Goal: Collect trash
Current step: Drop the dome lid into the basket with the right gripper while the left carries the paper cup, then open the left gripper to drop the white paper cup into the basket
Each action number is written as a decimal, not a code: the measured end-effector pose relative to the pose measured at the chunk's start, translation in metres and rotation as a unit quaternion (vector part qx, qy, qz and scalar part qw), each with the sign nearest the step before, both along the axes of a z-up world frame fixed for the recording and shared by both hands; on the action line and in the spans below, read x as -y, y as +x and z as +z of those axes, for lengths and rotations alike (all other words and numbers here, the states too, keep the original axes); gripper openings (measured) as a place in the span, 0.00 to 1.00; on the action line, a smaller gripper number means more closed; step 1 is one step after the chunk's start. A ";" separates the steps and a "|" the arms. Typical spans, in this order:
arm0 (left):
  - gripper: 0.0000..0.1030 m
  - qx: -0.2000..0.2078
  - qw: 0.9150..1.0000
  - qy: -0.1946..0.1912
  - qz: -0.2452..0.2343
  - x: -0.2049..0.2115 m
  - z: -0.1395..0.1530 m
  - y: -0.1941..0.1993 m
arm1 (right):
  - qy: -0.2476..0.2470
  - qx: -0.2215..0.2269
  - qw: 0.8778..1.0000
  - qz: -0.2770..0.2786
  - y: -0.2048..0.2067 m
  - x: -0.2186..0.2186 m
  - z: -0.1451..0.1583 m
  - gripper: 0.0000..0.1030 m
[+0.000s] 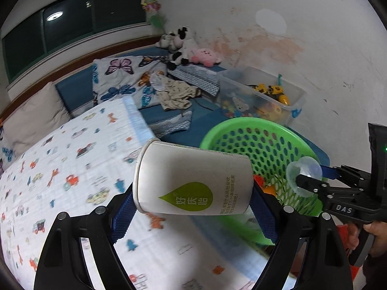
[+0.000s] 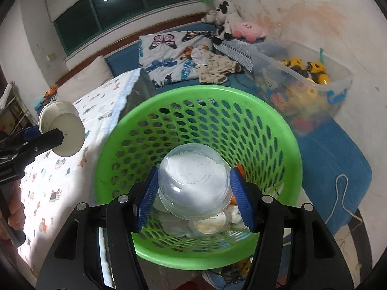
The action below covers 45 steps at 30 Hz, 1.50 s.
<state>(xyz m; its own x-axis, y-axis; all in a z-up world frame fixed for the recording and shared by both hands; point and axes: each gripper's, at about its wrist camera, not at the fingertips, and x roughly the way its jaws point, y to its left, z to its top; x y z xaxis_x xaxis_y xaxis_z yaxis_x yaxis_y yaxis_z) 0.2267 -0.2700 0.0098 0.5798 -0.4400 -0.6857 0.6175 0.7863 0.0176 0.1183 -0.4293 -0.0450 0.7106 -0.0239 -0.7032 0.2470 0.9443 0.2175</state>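
Above the bed (image 1: 60,169), with its white sheet printed in little cars, we hold the left claw (image 1: 193,203) clamped on a white paper cup (image 1: 193,181) that lies sideways between the blue pads, its open mouth turned to the left of the view and a green drop logo facing us. To its right, in the left wrist view, stands the green basket (image 1: 266,125), perforated all round and set at the bed's edge.

In the right wrist view our right claw (image 2: 193,183) grips a clear plastic cup (image 2: 193,181) by its sides, bottom toward the camera, directly over the open mouth of the basket (image 2: 193,94). Down inside the basket lie pale crumpled scraps and a round lid-like piece (image 2: 210,224); we cannot tell just what they are.

Farther back, a clear storage bin (image 2: 338,82) of toys sits beside the wall, a butterfly pillow (image 2: 169,55) rests on the blue mattress, and plush animals (image 2: 229,21) huddle in the corner.
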 end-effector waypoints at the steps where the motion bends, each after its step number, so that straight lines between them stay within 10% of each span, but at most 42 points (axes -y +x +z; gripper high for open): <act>1: 0.80 0.001 1.000 0.001 -0.003 0.003 0.000 -0.001 | 0.001 0.000 1.000 -0.001 0.000 0.001 0.000 0.59; 45: 0.86 -0.034 0.998 0.018 -0.041 0.068 -0.029 -0.006 | 0.007 0.021 0.999 -0.033 -0.034 0.025 0.008 0.67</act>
<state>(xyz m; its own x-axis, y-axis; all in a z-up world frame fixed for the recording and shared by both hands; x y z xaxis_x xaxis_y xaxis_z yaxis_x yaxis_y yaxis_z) 0.2210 -0.3381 -0.0191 0.4953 -0.4587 -0.7378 0.6799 0.7333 0.0005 0.0842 -0.4540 -0.0369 0.7367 -0.0619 -0.6734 0.2991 0.9230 0.2423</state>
